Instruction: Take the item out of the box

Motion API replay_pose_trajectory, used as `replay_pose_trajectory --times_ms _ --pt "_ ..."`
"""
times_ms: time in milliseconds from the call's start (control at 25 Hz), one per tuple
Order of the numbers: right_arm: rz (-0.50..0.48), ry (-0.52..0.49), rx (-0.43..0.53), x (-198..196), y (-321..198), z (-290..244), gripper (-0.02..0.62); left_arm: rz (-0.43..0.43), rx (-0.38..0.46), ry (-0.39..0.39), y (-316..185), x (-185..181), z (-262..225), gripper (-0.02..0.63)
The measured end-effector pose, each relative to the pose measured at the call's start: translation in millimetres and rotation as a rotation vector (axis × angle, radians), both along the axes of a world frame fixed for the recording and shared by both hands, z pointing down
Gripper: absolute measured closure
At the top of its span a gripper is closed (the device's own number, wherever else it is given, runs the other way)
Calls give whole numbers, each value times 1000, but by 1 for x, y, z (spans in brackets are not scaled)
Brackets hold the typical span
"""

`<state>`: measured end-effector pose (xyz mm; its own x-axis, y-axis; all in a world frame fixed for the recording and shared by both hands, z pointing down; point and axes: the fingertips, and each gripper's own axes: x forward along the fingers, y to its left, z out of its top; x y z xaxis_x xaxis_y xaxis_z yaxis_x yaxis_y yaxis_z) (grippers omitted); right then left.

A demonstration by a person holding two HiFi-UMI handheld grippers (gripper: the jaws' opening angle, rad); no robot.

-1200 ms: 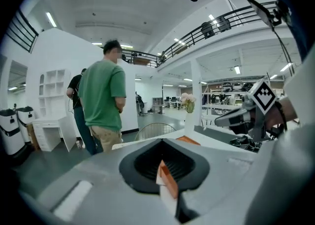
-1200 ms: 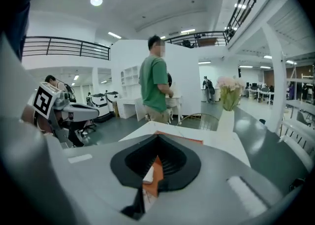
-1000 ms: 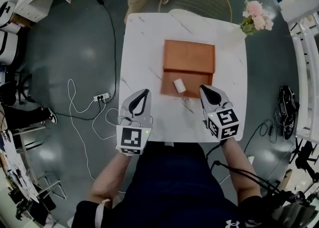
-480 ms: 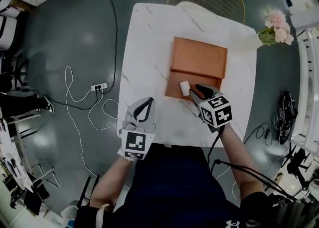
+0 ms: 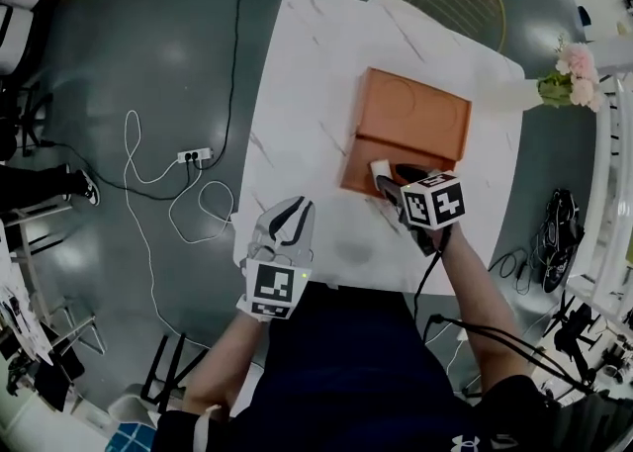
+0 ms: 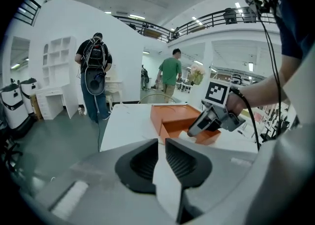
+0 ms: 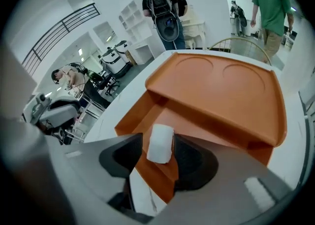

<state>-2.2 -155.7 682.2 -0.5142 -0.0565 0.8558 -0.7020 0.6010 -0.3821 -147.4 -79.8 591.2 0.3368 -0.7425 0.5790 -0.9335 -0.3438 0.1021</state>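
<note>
White item [image 7: 161,142] — inside opening right gripper [image 7: 158,146].

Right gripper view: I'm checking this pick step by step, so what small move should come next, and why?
Probably close the right gripper on the white item. Its jaws are opening and straddle the item, which lies in the open orange box. A gap shows at one pad, so nothing is gripped yet.
</note>
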Motion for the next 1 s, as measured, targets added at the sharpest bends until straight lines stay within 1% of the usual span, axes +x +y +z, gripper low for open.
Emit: replay_pose_trajectory --times_ms 120,240,440,480,520,600,680,880,1000 --pt "0 5 -33 -4 2 9 391 -5 0 -18 4 -6 2 533" --pt "-22 20 -50 -8 5 17 391 -11 -7 -23 8 -10 2 531" --pt "6 55 -41 -8 0 27 391 -22 -5 -23 12 -10 -6 531" --pt "2 65 -33 -7 -1 29 397 -19 -3 -27 12 -8 -9 531" --pt "-13 77 -18 -7 -1 29 423 -16 -2 -31 13 -7 -12 531" --pt "-53 101 38 -5 -1 25 428 -7 -2 -37 15 -4 -17 532" --pt "-64 107 89 -3 -1 17 430 9 1 -43 15 -1 -21 532" --pt "4 48 120 -1 1 0 430 44 31 -64 6 4 -30 532" --pt "22 31 167 8 -1 -14 430 65 53 -70 -1 13 -37 532"
